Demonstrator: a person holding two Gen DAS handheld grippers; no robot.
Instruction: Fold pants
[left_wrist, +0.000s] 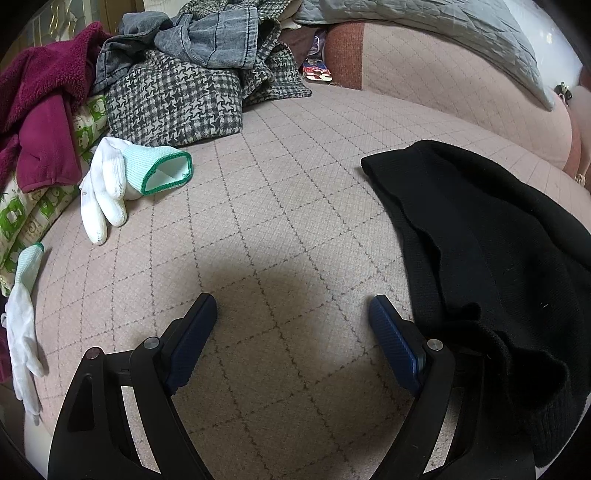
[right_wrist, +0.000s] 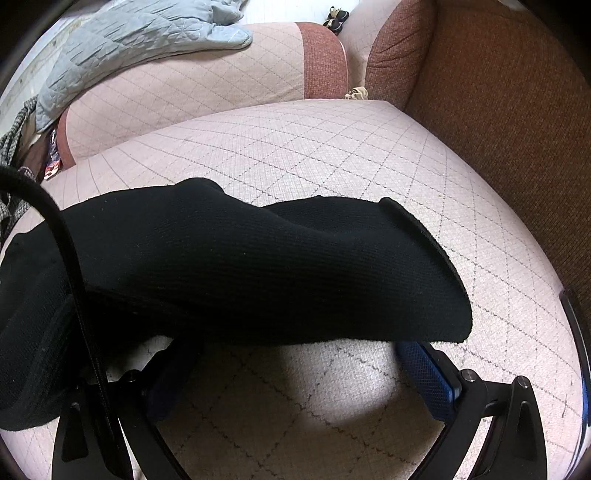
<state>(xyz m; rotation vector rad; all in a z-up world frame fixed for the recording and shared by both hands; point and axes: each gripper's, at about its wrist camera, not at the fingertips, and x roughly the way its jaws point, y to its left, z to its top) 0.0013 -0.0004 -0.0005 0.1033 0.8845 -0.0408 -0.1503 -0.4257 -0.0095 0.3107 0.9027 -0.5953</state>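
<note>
Black knit pants (left_wrist: 480, 240) lie crumpled on the pink quilted sofa seat (left_wrist: 277, 229), at the right in the left wrist view. My left gripper (left_wrist: 291, 301) is open wide over bare seat. Its right finger (left_wrist: 395, 347) stands just beside the pants' left edge, and nothing is between the pads. In the right wrist view the pants (right_wrist: 258, 258) stretch across the middle and drape over both fingertips, hiding them. My right gripper (right_wrist: 295, 347) is open wide, with only the blue pad (right_wrist: 428, 376) and the black arms showing below the cloth. The cloth is not pinched.
A pile of clothes fills the back left: a houndstooth garment (left_wrist: 177, 99), grey denim (left_wrist: 218, 37) and magenta fleece (left_wrist: 40, 92). Two white gloves (left_wrist: 110, 184) (left_wrist: 22, 332) lie at the left. A grey quilted cushion (right_wrist: 129, 40) rests on the backrest. A brown armrest (right_wrist: 498, 110) bounds the right. A black cable (right_wrist: 74, 277) crosses the left.
</note>
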